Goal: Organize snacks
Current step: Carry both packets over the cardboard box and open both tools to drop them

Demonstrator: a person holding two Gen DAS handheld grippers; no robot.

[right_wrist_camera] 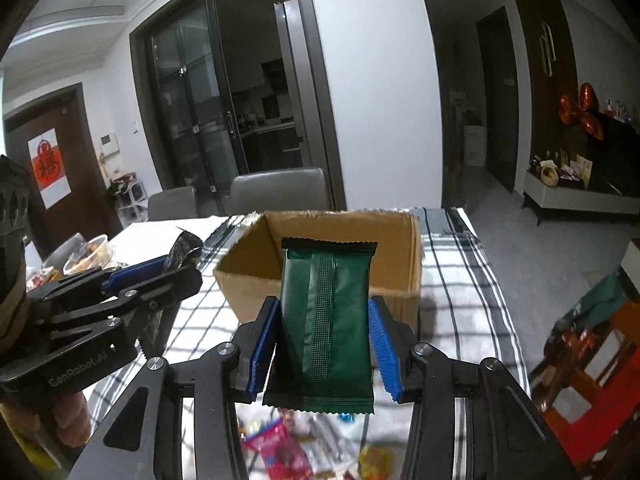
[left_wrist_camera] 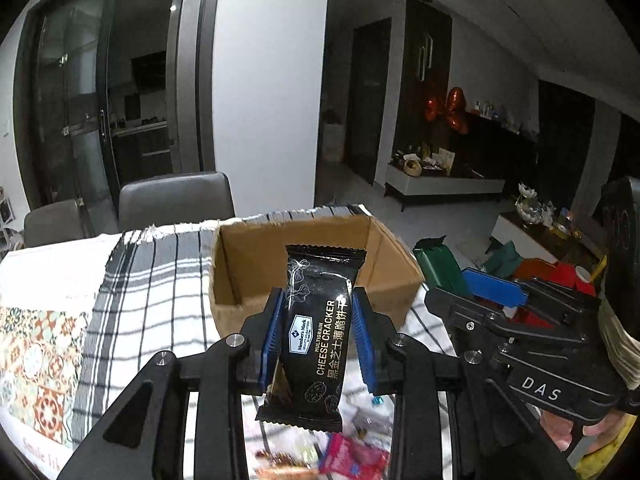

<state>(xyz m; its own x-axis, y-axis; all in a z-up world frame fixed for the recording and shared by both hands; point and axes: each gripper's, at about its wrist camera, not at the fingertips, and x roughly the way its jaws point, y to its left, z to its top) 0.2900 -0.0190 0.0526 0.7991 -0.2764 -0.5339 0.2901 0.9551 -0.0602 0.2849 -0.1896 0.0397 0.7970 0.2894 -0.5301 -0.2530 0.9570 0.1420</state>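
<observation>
On the left, the left gripper has its jaws clamped on a black cheese cracker packet, held upright in the air just in front of the open cardboard box on the checked cloth over the counter. On the right, the right gripper has its jaws pinching a dark green snack packet, seam side facing us, before the same box. Loose sweets lie blurred below.

Dim indoor light, cool cast. Strong fisheye bowing with black vignette corners in both views. Loose snacks at bottom edge smeared by motion blur. Mild glare on cracker pack. Glass doors reflect faintly.
</observation>
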